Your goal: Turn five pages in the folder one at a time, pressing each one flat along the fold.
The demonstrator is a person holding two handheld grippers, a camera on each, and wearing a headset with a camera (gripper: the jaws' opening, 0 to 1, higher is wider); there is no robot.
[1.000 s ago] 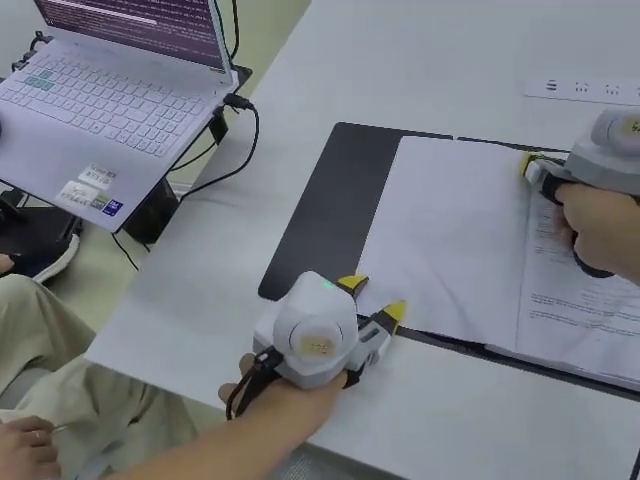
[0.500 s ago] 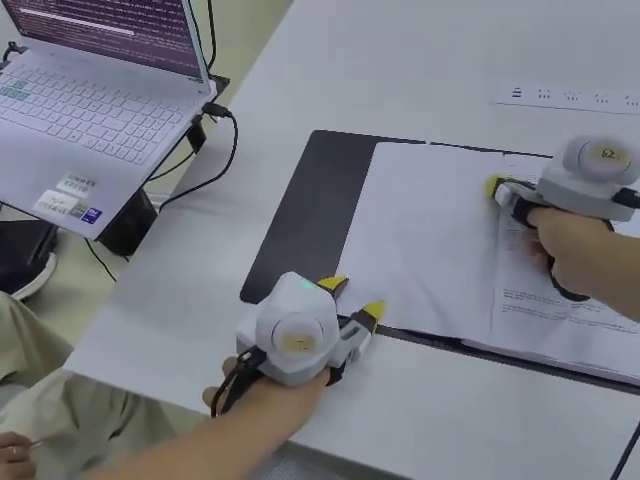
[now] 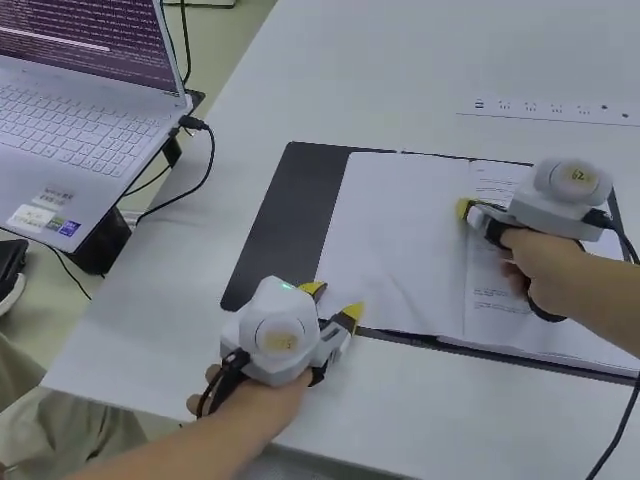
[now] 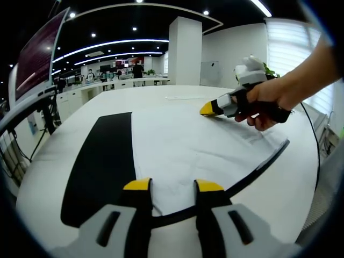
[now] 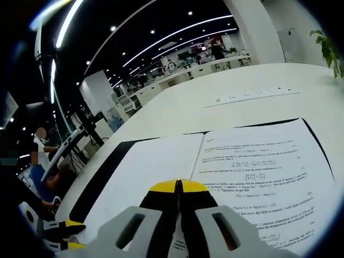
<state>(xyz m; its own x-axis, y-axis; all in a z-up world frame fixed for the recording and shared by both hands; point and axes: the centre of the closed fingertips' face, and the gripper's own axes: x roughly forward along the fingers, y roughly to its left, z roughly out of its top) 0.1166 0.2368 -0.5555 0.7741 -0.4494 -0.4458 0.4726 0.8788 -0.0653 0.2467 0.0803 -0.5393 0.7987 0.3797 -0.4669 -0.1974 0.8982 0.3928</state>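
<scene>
Left tongs (image 3: pixel 331 301) parted at folder (image 3: pixel 285 215) edge, right tongs (image 3: pixel 466 210) closed, empty, at fold

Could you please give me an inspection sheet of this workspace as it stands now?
Surface: white table, flat.
Job's things: black folder lies open; blank page left of the fold, printed page right of it.
Clutter: laptop beside the table's left edge; power strip near the far edge.
Grippers: left gripper open, tips at the blank page's near edge; right gripper shut, tips at the fold.
Cables: laptop cable plugged in; gripper cable trails from the right gripper.
Surroundings: open office, desks, ceiling lights.
</scene>
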